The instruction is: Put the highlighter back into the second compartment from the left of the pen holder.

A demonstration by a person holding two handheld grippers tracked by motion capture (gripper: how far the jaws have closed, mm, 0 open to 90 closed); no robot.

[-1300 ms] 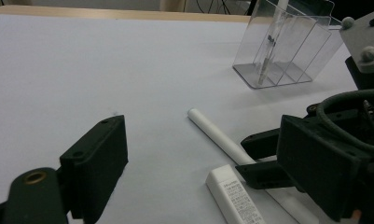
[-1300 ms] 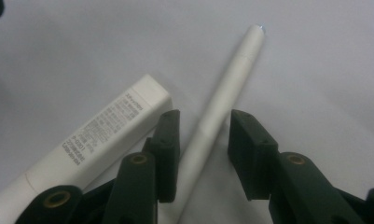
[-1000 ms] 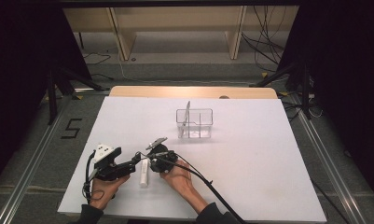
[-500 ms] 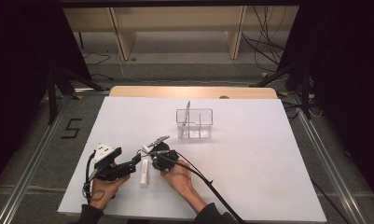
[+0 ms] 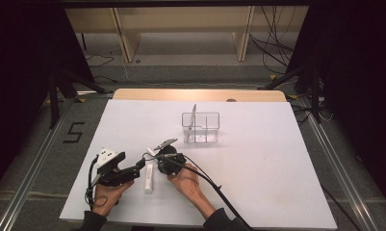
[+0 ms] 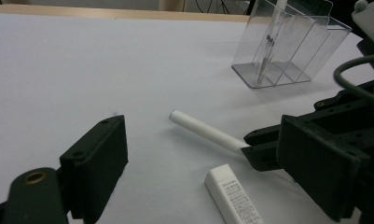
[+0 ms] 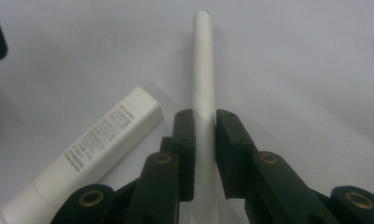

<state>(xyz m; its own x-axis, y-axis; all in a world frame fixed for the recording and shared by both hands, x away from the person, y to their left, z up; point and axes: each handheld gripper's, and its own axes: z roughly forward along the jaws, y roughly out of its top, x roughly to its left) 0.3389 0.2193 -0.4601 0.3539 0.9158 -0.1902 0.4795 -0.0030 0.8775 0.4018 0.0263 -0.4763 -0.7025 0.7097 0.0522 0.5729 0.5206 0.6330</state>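
A slim white pen (image 7: 202, 65) lies on the white table, and my right gripper (image 7: 201, 116) is shut on its near part. In the left gripper view the same pen (image 6: 201, 129) runs from the right gripper's black jaws toward the table's middle. A short white tube with printed text (image 5: 148, 179) lies flat between the two grippers, close beside the pen (image 7: 89, 151). My left gripper (image 5: 135, 168) is open just left of the tube, its jaws wide apart around empty air (image 6: 211, 149). The right gripper (image 5: 157, 159) sits at the front of the table.
A clear divided holder (image 5: 200, 127) stands further back near the table's centre, with one pen upright in its left compartment (image 6: 268, 42). The person's hands hold both grippers near the front edge. Cables trail off the front right.
Almost nothing: the right gripper has shifted a touch to the right. The left gripper and the tube stay put.
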